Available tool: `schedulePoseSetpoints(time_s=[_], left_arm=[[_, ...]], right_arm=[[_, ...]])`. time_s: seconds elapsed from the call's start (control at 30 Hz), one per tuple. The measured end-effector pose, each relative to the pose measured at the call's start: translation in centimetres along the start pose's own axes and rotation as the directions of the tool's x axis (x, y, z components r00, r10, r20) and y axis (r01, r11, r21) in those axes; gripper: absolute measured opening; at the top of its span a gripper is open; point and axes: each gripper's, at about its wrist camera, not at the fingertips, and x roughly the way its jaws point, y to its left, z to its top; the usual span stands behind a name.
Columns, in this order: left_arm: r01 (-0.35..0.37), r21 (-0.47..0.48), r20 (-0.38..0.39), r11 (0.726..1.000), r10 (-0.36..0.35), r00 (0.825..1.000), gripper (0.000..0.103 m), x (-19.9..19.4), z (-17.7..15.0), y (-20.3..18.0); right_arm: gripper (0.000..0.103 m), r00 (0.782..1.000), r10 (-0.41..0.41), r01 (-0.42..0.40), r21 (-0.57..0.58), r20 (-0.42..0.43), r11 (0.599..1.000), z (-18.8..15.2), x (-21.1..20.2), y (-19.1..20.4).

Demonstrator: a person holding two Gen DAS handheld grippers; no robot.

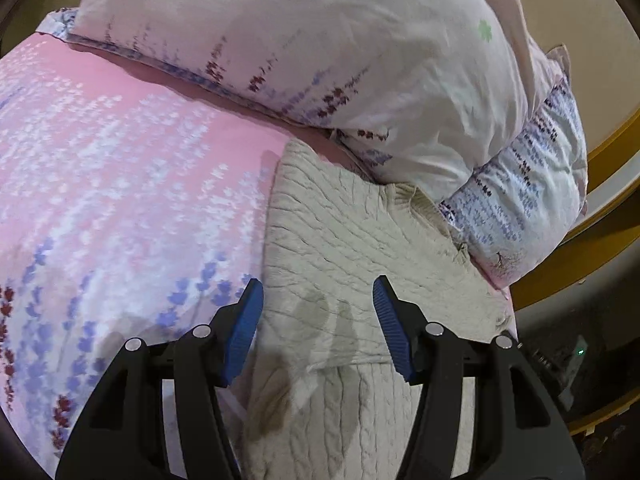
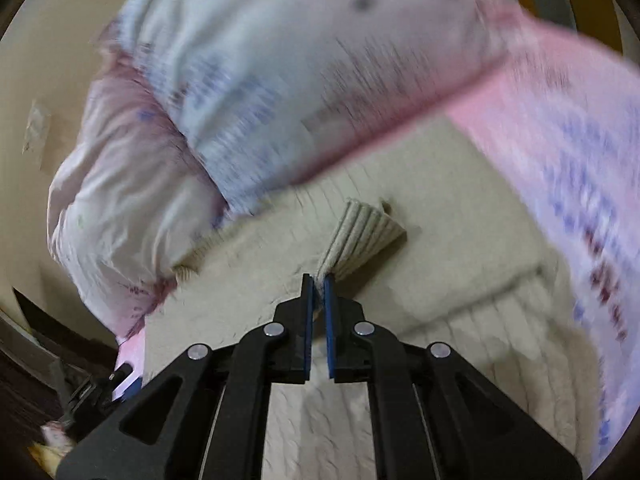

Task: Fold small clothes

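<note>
A cream cable-knit sweater (image 1: 340, 232) lies on the pink flowered bedsheet (image 1: 120, 160), partly folded, one layer over another near me. My left gripper (image 1: 318, 292) is open and empty, hovering just above the sweater's near part. In the right wrist view, which is motion-blurred, my right gripper (image 2: 318, 280) is shut on the ribbed cuff (image 2: 360, 232) of a sleeve and holds it up over the sweater's body (image 2: 460, 208).
Two white flowered pillows (image 1: 320, 40) lie stacked right behind the sweater, one (image 1: 520, 200) touching its far right edge. A yellow wooden bed frame (image 1: 600, 216) runs at the right. The pillows (image 2: 260, 80) also show in the right wrist view.
</note>
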Motion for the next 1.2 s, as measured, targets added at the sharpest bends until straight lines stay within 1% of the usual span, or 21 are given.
schedulePoseSetpoints(time_s=[0.03,0.07,0.13,0.17,0.2,0.23,0.3,0.37,0.43,0.47,0.5,0.57,0.63,0.7,0.77,0.83,0.9,0.93,1.03,1.07,1.2], left_arm=[[-0.006,0.002,-0.001,1.000,0.006,1.000,0.058,0.2,0.0,-0.1],[-0.014,0.007,0.002,1.000,0.014,1.000,0.058,0.3,-0.1,-0.3],[-0.019,0.009,0.002,1.000,0.019,1.000,0.058,0.3,-0.1,-0.3],[-0.020,0.008,0.002,1.000,0.020,1.000,0.058,0.3,-0.1,-0.3],[-0.022,0.009,0.001,1.000,0.022,1.000,0.058,0.3,0.0,-0.3],[-0.025,0.012,0.002,1.000,0.025,1.000,0.058,0.3,0.0,-0.4],[-0.034,0.021,0.005,0.999,0.034,0.999,0.058,0.3,0.1,-0.5],[-0.042,0.029,0.004,0.999,0.042,0.999,0.058,0.6,0.2,-0.7],[-0.049,0.034,-0.003,0.998,0.050,0.999,0.058,0.9,0.2,-0.8],[-0.050,0.035,-0.005,0.998,0.050,0.999,0.058,1.0,0.2,-0.8],[-0.049,0.038,-0.007,0.998,0.049,0.999,0.058,1.1,0.1,-0.9],[-0.043,0.039,-0.006,0.998,0.043,0.999,0.057,1.0,0.1,-1.0],[-0.043,0.037,-0.004,0.998,0.043,0.999,0.050,1.0,0.1,-1.1],[-0.058,0.033,-0.004,0.998,0.058,0.998,0.044,1.2,0.2,-1.0],[-0.064,0.033,-0.001,0.997,0.064,0.998,0.039,1.4,0.2,-1.1],[-0.097,0.056,0.014,0.994,0.097,0.995,0.031,1.5,0.2,-1.4],[-0.122,0.076,0.020,0.990,0.121,0.992,0.011,1.6,0.1,-1.5],[-0.117,0.074,0.023,0.990,0.116,0.993,0.009,1.6,0.2,-1.4],[-0.086,0.049,0.045,0.995,0.084,0.995,0.007,0.9,0.5,-0.3],[-0.093,0.050,0.059,0.994,0.090,0.994,0.007,0.6,0.6,0.1],[-0.108,0.041,0.065,0.993,0.105,0.992,0.007,0.4,0.5,1.1]], right_arm=[[0.010,0.999,0.033,-0.033,0.022,-0.010,0.999,-0.2,0.5,-0.6],[0.013,0.999,0.046,-0.046,0.038,-0.017,0.998,-0.2,0.7,-0.9],[0.022,0.997,0.071,-0.069,0.065,-0.020,0.995,-0.3,0.9,-1.2],[0.031,0.997,0.073,-0.071,0.078,-0.017,0.994,-0.2,0.8,-1.6],[0.034,0.998,0.069,-0.068,0.089,-0.012,0.994,0.0,0.8,-1.9],[0.034,0.998,0.059,-0.057,0.105,-0.008,0.993,0.7,1.0,-2.3],[0.034,0.998,0.059,-0.057,0.144,-0.012,0.988,0.8,1.2,-2.8],[0.034,0.996,0.082,-0.077,0.188,-0.019,0.979,1.0,1.3,-3.6],[0.027,0.997,0.073,-0.069,0.182,-0.015,0.981,1.1,1.2,-3.8],[0.010,0.998,0.054,-0.050,0.153,-0.022,0.987,1.3,1.4,-3.6],[0.007,0.998,0.048,-0.044,0.136,-0.030,0.990,1.3,1.7,-3.4],[0.007,0.998,0.056,-0.053,0.132,-0.018,0.990,1.3,1.5,-3.5],[0.007,0.998,0.057,-0.056,0.123,-0.009,0.991,1.2,1.4,-3.4],[0.007,0.998,0.055,-0.053,0.124,-0.013,0.991,1.1,1.4,-3.5],[0.007,0.998,0.054,-0.051,0.126,-0.016,0.991,1.2,1.5,-3.5],[0.007,0.998,0.056,-0.054,0.125,-0.018,0.991,1.2,1.6,-3.5],[0.007,0.998,0.063,-0.061,0.116,-0.014,0.991,1.1,1.4,-3.4],[0.007,0.997,0.072,-0.070,0.101,-0.010,0.992,1.1,1.1,-3.1],[0.007,0.995,0.104,-0.104,0.055,0.000,0.993,1.2,0.4,-2.4],[0.007,0.994,0.106,-0.106,0.042,-0.002,0.994,1.2,0.4,-2.3],[0.007,0.996,0.067,-0.066,0.027,-0.054,0.997,0.7,1.5,-2.5]])
